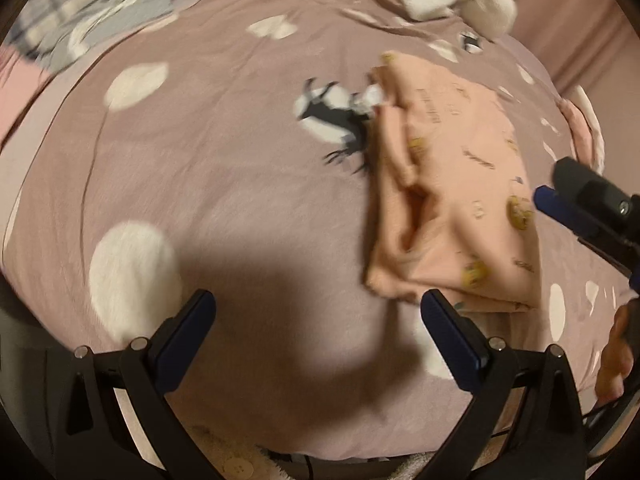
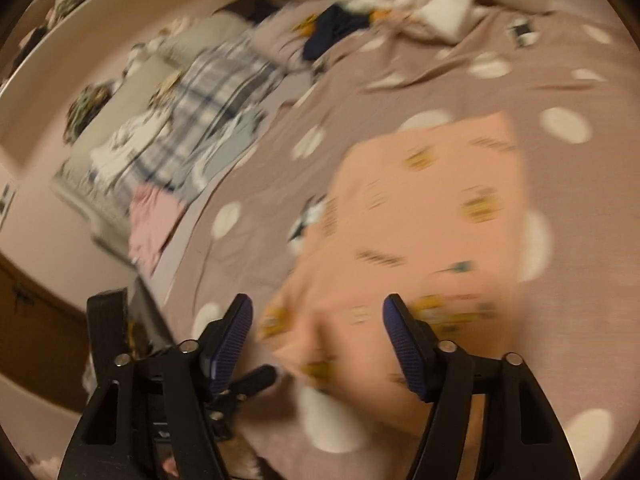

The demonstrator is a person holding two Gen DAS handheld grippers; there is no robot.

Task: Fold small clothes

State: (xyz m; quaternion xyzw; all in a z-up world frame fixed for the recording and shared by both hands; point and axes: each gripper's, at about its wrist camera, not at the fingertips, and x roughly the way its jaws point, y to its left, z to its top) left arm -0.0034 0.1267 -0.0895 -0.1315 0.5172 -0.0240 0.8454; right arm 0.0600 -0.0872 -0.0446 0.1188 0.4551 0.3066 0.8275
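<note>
Mauve spotted bedspread (image 1: 224, 168) carries the folded peach garment (image 1: 460, 200). Left gripper (image 1: 316, 320) tilts steeply down over bare bedding beside it, jaws apart and empty. Right gripper (image 2: 316, 320) slants down above the garment's near edge, jaws wide apart, gripping nothing.

A spotted mauve bed (image 1: 224, 184) carries a folded peach garment (image 1: 460, 184).
</note>
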